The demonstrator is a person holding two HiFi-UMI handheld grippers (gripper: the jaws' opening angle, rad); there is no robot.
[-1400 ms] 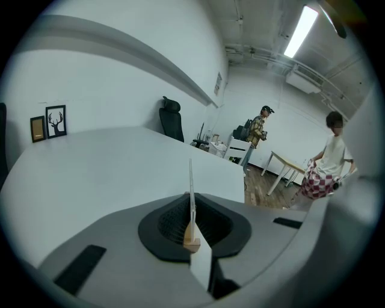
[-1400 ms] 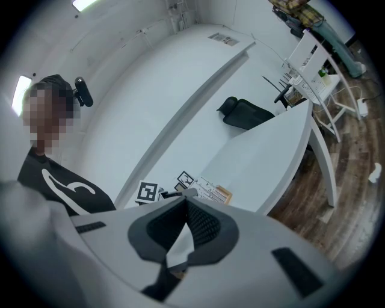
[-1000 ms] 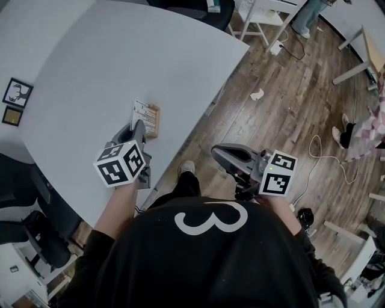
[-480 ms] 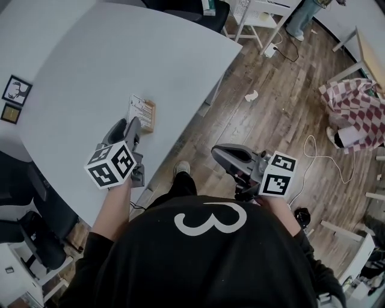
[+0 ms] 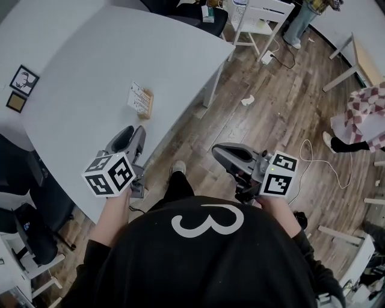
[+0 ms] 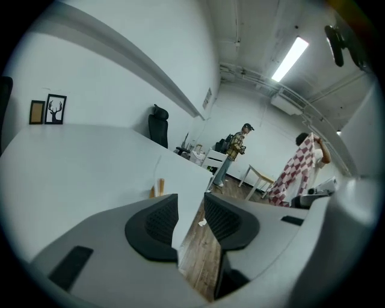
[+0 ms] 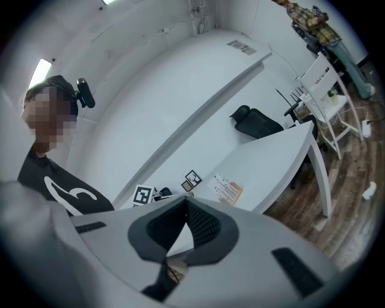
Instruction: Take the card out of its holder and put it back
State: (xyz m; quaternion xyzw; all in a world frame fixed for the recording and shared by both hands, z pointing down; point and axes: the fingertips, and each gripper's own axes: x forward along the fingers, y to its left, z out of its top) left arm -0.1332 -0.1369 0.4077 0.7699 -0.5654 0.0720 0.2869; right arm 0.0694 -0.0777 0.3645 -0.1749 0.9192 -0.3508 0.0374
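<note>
A white printed card [image 5: 137, 96] stands upright in its wooden holder [image 5: 147, 105] on the white table [image 5: 78, 66]. My left gripper [image 5: 133, 134] hangs near the table's front edge, a short way back from the card. Its jaws have just opened wide and then eased in slightly, with nothing between them. In the left gripper view the gripper [image 6: 190, 202] is open and the holder [image 6: 159, 187] lies beyond it. My right gripper [image 5: 216, 151] is over the wooden floor, off the table, and it is shut and empty [image 7: 186, 202]. The card [image 7: 224, 187] shows far off in the right gripper view.
Two small framed pictures [image 5: 23, 80] lie at the table's far left. A white chair [image 5: 260, 23] and a dark office chair [image 5: 192, 12] stand beyond the table. A person in checked clothes [image 5: 361, 117] is at the right, near a cable [image 5: 310, 162] on the floor.
My left gripper has let go of the card and drawn back toward the table's front edge. The card stays in its holder. The right gripper has hardly shifted in view.
</note>
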